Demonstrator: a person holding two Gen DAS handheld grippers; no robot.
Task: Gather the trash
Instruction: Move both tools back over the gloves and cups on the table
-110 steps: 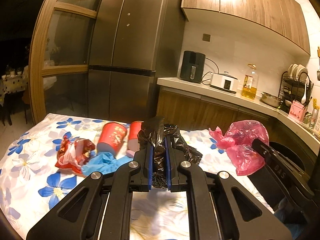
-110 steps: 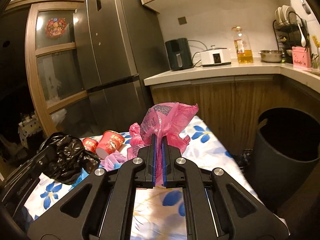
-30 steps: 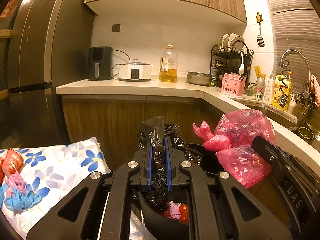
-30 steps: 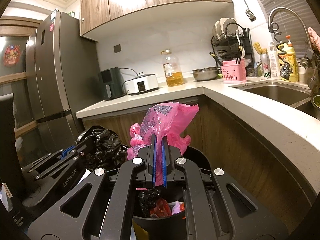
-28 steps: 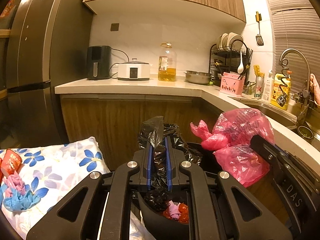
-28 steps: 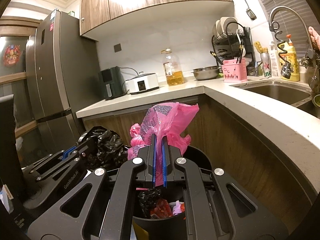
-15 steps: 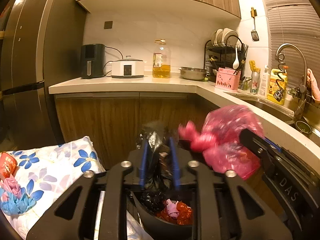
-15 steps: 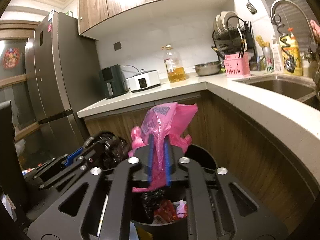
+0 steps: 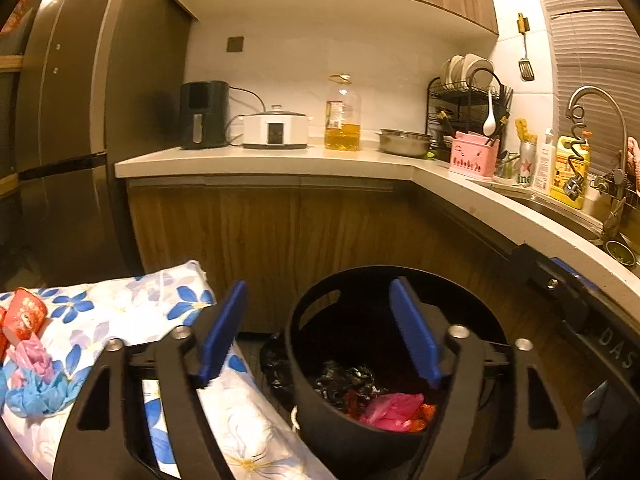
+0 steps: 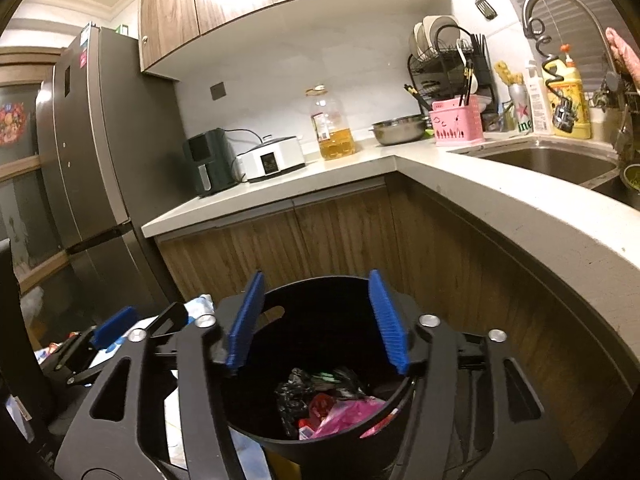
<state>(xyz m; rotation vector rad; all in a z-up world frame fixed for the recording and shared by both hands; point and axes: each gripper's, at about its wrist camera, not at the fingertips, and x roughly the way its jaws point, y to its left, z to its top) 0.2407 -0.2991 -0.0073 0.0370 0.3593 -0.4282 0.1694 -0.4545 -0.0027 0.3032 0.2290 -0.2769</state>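
Release over bin: both grippers opening, nothing between the jaws.
We hold left gripper (image 9: pixel 320 328) and right gripper (image 10: pixel 318 320) above the black trash bin (image 9: pixel 308 320) until the pink bag (image 9: pixel 394 404) and black bag (image 9: pixel 340 376) settle inside.

My left wrist camera looks forward and slightly down, close above the black trash bin (image 9: pixel 316 412), with the flowered tablecloth (image 9: pixel 120 320) at left. My right wrist camera faces likewise over the same bin (image 10: pixel 260 432). Both share the countertop (image 9: pixel 260 164) behind.
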